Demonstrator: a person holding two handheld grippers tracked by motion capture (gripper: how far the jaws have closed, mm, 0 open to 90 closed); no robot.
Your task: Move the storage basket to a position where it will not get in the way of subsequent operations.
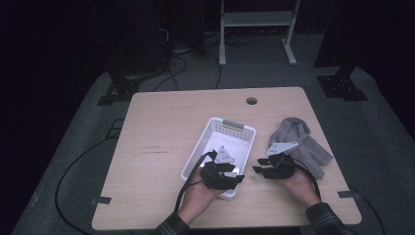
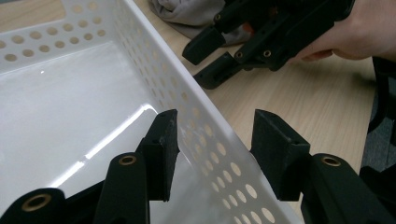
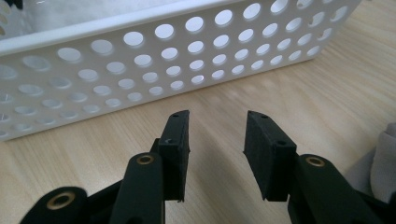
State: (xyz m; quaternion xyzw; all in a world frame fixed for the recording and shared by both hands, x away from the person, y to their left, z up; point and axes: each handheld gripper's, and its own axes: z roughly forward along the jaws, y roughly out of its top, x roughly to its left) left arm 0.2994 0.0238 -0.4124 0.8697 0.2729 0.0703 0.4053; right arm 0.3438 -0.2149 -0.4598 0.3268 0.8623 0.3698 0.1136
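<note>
Basket: white plastic, glossy, smooth floor throwing bright highlights; walls perforated with round holes, one end trimmed with grey strip. Bench: pale wood-look top, faint grain, smooth, low sheen. Cloth: grey fabric, soft, matt, crumpled into folds. Left gripper: black matt plastic, pads slightly grainy, brass-coloured rivets at joints. Right gripper: same matt black build, same brass-coloured rivets; pale grey plate on top, flat finish. Floor: grey carpet, rough, dull.
</note>
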